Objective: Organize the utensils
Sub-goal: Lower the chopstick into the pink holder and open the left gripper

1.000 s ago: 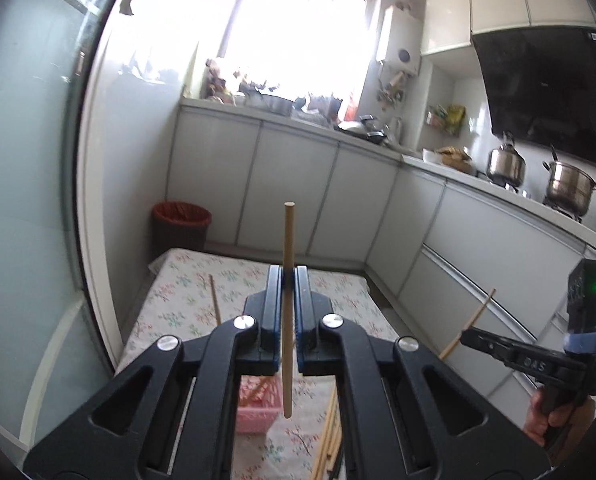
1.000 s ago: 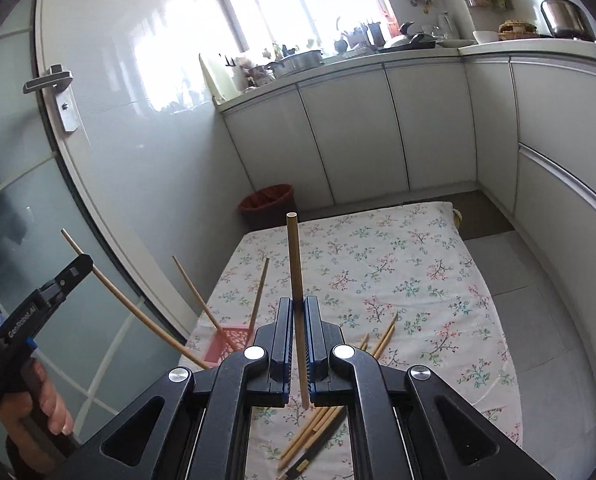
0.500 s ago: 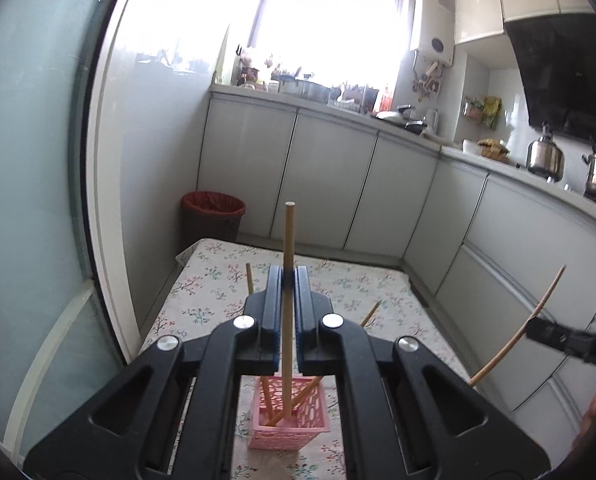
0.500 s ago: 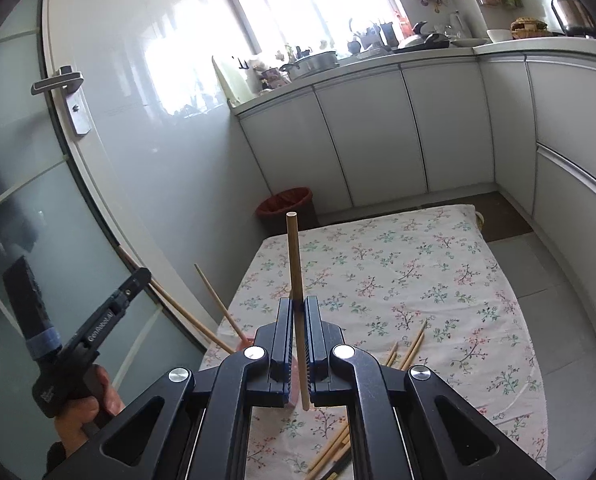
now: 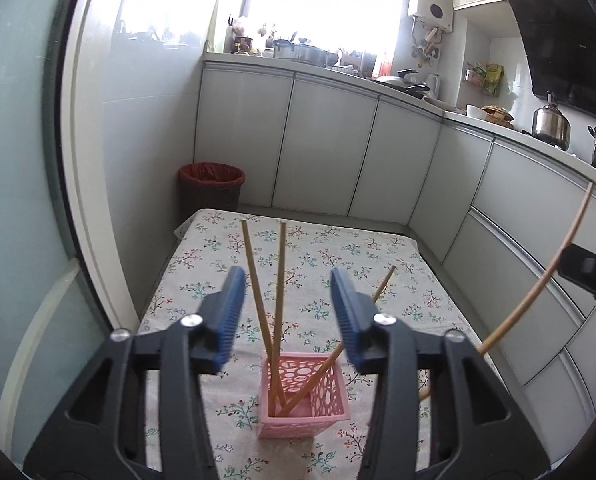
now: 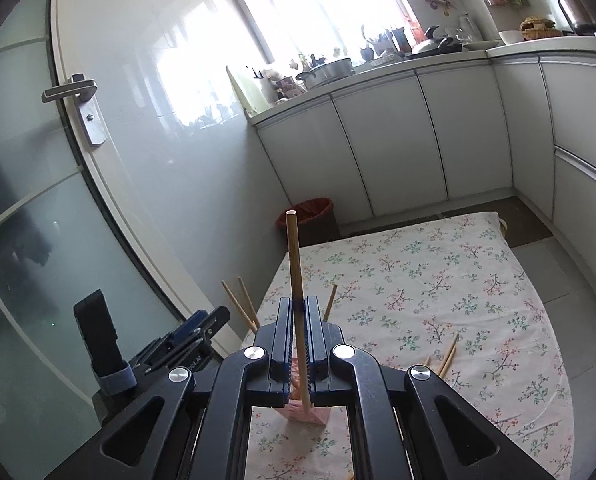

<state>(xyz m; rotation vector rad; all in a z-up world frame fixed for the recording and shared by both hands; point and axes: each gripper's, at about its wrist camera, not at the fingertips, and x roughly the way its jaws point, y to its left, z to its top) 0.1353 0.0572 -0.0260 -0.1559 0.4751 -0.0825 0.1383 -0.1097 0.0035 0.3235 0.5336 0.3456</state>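
A pink perforated basket [image 5: 303,394] stands on the floral tablecloth [image 5: 338,256] and holds three wooden chopsticks [image 5: 278,300] leaning in it. My left gripper [image 5: 288,318] is open and empty, just above and behind the basket. My right gripper [image 6: 298,336] is shut on one upright chopstick [image 6: 295,264], held over the basket [image 6: 303,411], whose lower part shows under the jaws. That gripper and its chopstick [image 5: 538,276] appear at the right edge of the left wrist view. The left gripper [image 6: 194,340] shows at lower left of the right wrist view.
Several loose chopsticks [image 6: 446,358] lie on the cloth to the right of the basket. A red bin [image 5: 212,186] stands beyond the table's far edge. A glass door [image 6: 78,160] is close on the left, white cabinets [image 5: 338,148] behind and to the right.
My left gripper opened and let go of its chopstick, which now stands in the basket. Both grippers have moved closer over the basket.
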